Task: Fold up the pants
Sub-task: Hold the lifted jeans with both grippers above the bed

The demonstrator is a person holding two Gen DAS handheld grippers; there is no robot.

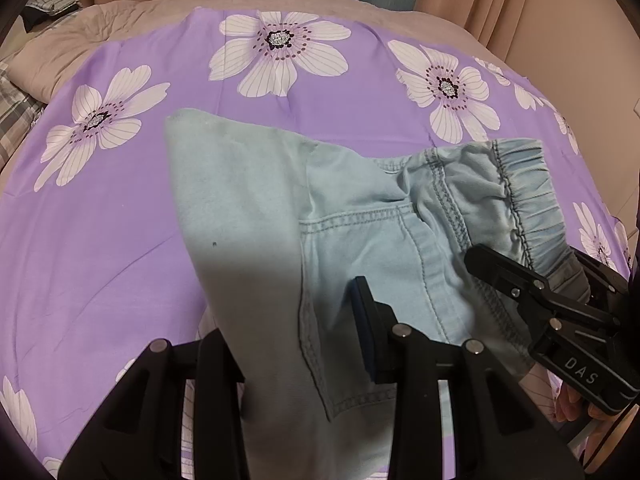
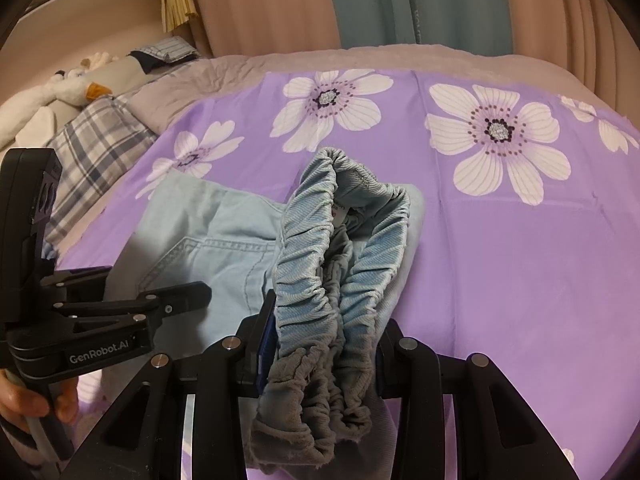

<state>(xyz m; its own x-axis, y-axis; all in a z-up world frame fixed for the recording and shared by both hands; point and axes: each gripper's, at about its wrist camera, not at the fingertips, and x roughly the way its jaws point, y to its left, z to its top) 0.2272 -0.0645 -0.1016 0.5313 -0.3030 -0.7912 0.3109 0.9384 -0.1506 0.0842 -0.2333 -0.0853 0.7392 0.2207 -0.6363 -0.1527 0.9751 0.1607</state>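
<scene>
Light blue denim pants (image 1: 360, 232) lie partly folded on a purple flowered sheet (image 1: 120, 240). Their elastic waistband (image 1: 524, 192) is at the right. My left gripper (image 1: 296, 344) is shut on a fold of the pants near the back pocket (image 1: 360, 264), with cloth draped between its fingers. My right gripper (image 2: 324, 360) is shut on the bunched waistband (image 2: 320, 300) and holds it a little above the sheet. The right gripper also shows in the left wrist view (image 1: 532, 276) at the waistband. The left gripper shows in the right wrist view (image 2: 160, 304) on the pants (image 2: 208, 240).
The sheet (image 2: 500, 280) covers a bed with a grey blanket (image 1: 80, 40) behind. A plaid pillow (image 2: 92, 152) and a stuffed toy (image 2: 68, 88) lie at the far left. Curtains (image 2: 380, 0) hang behind the bed. A hand (image 2: 28, 404) holds the left gripper.
</scene>
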